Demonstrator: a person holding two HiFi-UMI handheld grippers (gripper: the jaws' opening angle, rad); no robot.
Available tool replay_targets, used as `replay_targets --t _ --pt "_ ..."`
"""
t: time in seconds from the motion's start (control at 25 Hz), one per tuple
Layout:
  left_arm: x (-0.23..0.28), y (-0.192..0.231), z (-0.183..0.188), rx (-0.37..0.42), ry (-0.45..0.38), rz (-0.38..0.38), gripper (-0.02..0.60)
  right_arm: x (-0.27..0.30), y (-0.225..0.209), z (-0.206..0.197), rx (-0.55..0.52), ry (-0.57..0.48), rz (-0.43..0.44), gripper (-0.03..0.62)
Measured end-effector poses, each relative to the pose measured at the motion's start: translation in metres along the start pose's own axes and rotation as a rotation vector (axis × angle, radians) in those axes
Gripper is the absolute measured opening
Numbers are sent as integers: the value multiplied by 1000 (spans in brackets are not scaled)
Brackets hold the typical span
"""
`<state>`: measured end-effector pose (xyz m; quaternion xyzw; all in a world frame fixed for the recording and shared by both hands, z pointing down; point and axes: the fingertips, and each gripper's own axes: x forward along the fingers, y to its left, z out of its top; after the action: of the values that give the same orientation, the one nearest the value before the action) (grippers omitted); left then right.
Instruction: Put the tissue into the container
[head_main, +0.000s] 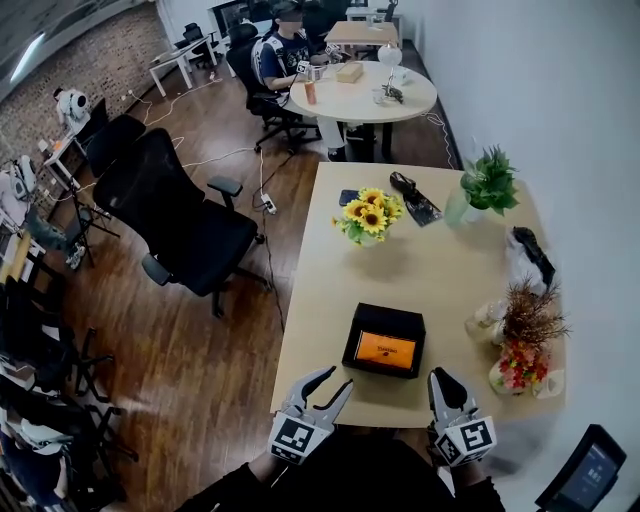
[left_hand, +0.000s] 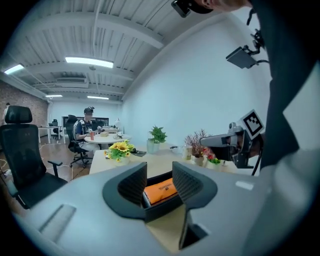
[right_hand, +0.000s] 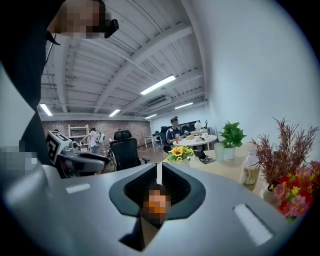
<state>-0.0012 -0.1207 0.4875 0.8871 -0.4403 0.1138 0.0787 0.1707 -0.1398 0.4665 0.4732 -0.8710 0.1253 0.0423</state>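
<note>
On the near half of a light wood table (head_main: 450, 270) sat a container (head_main: 358, 335), close to the front edge and just ahead of both grippers. Around it: sunflowers (head_main: 370, 215) in a small pot at mid-table, a dark phone (head_main: 347, 197) and a black strapped item (head_main: 412, 198) behind them, a green plant (head_main: 488, 180) in a pale pot at the far right corner, and a white bag (head_main: 520, 262) with something black on it along the right edge. Right of the container, apart from it, stood a clear bottle (head_main: 487, 320), brown dried sprigs (head_main: 530, 312) and red flowers (head_main: 517, 368), all on the right gripper's side. Off the table's left a black office chair (head_main: 175, 215) stood on wood floor; further back a person (head_main: 280, 55) sat at a round table (head_main: 365, 95). Tissue (head_main: 386, 350) was a flat orange pack with small dark print, lying inside the container and covering most of its floor. Container was black, rectangular, low-walled and matte, with rounded corners. Left gripper (head_main: 342, 376) hovered over the table's front edge, left of the container, jaws a narrow way apart with nothing pinched; its own view showed container and tissue through the gap. Right gripper (head_main: 440, 378) hovered just right of the container's near corner, jaws together, holding nothing. Both had grey bodies, black textured pads and a marker cube at the rear.
</note>
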Motion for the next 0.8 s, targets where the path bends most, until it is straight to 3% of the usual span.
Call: replay_targets --t 0.8 --pt "8 1 -8 -48 56 -28 140 6 1 -3 0 13 8 20"
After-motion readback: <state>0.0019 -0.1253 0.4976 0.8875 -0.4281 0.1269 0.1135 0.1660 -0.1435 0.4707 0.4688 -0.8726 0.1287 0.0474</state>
